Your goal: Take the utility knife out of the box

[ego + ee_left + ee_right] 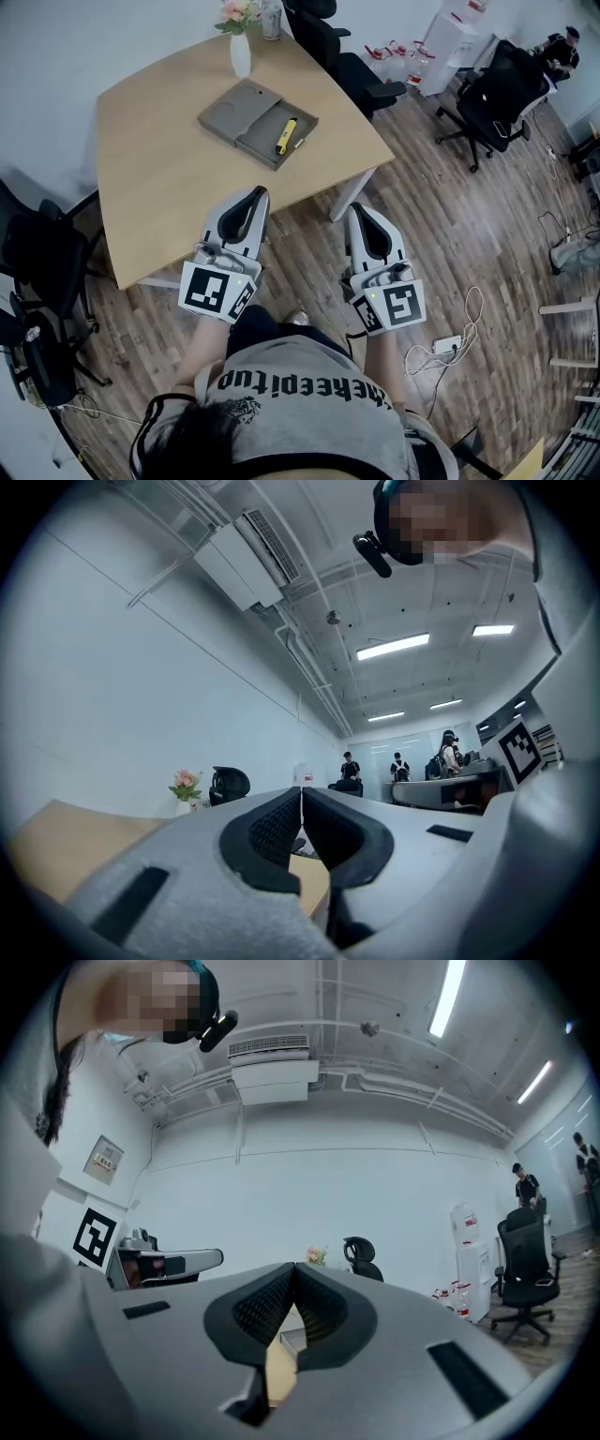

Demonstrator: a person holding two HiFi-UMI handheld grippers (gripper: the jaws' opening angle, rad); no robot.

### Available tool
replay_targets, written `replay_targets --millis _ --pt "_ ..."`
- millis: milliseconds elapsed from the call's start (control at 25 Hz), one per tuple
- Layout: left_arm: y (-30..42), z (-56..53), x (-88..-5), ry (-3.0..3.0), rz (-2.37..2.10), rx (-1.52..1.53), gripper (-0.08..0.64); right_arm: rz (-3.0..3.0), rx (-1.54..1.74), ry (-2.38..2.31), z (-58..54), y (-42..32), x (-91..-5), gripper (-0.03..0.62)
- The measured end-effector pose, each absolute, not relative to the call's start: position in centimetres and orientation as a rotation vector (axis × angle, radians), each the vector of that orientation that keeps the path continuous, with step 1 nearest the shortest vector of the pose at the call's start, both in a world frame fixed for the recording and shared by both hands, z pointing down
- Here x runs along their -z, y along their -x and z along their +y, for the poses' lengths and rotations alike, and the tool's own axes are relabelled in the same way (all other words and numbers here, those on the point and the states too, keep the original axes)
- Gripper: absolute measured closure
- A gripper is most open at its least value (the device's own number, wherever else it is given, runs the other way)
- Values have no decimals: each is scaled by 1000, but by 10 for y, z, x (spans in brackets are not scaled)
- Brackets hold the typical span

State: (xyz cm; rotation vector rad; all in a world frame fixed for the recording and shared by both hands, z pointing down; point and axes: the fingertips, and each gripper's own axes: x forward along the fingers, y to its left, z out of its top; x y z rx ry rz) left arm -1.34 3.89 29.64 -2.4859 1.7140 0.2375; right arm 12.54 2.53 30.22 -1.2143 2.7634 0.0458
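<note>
Before table (150, 141): left hand-held gripper (253, 194), right hand-held gripper (360, 212) both closed, empty.

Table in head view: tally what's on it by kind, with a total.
Box: 1
Knife: 1
Vase: 1
Clear container: 1
Small item beside the knife, too small to identify: 1
Total: 5

bright, even ceiling strip lighting; gripper views fisheye-warped with dark corners.
</note>
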Motion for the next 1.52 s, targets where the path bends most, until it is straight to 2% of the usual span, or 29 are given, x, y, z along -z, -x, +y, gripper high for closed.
replay_targets --millis 840,1520 --pt "8 -8 -301 2525 1701 -202 539 2765 1 1198 -23 -120 -308 586" --pt "45 -100 -300 2583 1623 -221 539 2741 -20 1275 -107 -81 -305 586"
